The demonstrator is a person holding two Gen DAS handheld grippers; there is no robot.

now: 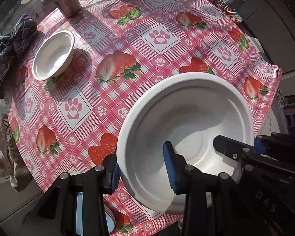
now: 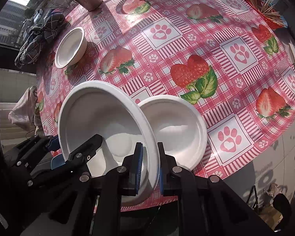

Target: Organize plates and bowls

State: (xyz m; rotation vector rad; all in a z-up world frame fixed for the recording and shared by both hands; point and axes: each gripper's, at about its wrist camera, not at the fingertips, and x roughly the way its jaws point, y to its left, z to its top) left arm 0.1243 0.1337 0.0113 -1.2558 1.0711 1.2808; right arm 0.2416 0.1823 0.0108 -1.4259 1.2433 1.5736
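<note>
Both grippers are holding the same white foam bowl (image 2: pixel 100 122) in the air over the near edge of the tabletop. The left gripper (image 1: pixel 143 169) is closed on the bowl's left wall, one blue pad inside, one outside. The right gripper (image 2: pixel 149 169) is pinching the opposite rim, jaws nearly together on the thin foam.

The bowl is tilting, its mouth facing the cameras. A second white foam bowl (image 2: pixel 179 129) is sitting on the pink strawberry-and-paw tablecloth (image 2: pixel 236 78) just behind it near that edge, and their rims overlap in the right wrist view; whether they touch is unclear. A third white foam bowl (image 1: pixel 53 56) is resting by the far left edge, beside a dark checked cloth bundle (image 1: pixel 11 45).

Likely step: nesting the held bowl into another one.

To do it well: level the bowl first, centre it over the target rim, lower straight, and release both sides together. Foam is light and crushable, so keep the pinch gentle and avoid twisting between the two hands.
</note>
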